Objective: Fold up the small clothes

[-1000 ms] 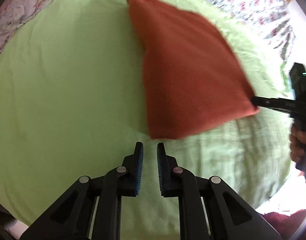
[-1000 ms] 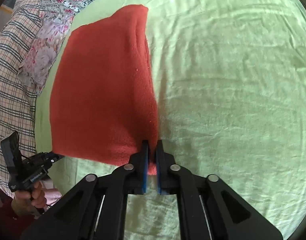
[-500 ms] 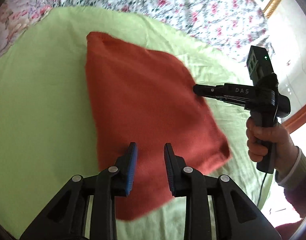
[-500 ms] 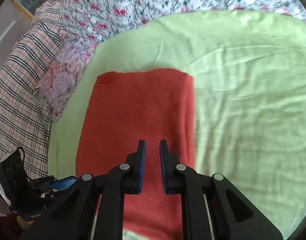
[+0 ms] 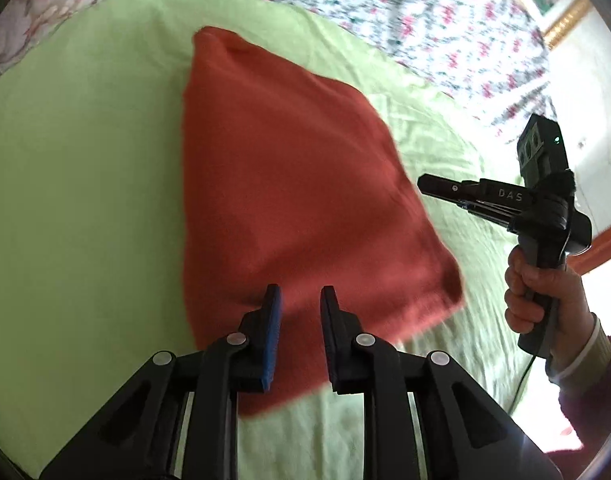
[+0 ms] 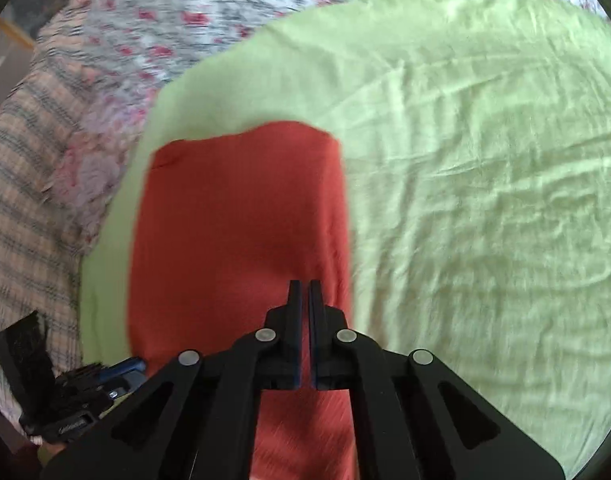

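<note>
A folded rust-orange knit garment (image 5: pixel 289 184) lies flat on a light green sheet (image 5: pixel 77 168); it also shows in the right wrist view (image 6: pixel 233 232). My left gripper (image 5: pixel 300 294) is open and empty, raised over the garment's near edge. My right gripper (image 6: pixel 304 285) is shut with nothing between its pads, raised over the garment's near right part. In the left wrist view the right gripper (image 5: pixel 425 182) hovers just off the garment's right edge, held by a hand (image 5: pixel 541 296). The left gripper (image 6: pixel 125 366) shows at the lower left of the right wrist view.
The green sheet (image 6: pixel 485 184) lies over a floral bedspread (image 5: pixel 405 8). A plaid blanket (image 6: pixel 21 200) lies at the left in the right wrist view. A gold picture frame (image 5: pixel 565 12) and a white wall are at the far right.
Both grippers let go of the garment and lifted back from it. The right gripper opened, then closed empty. The garment now lies flat, folded.
</note>
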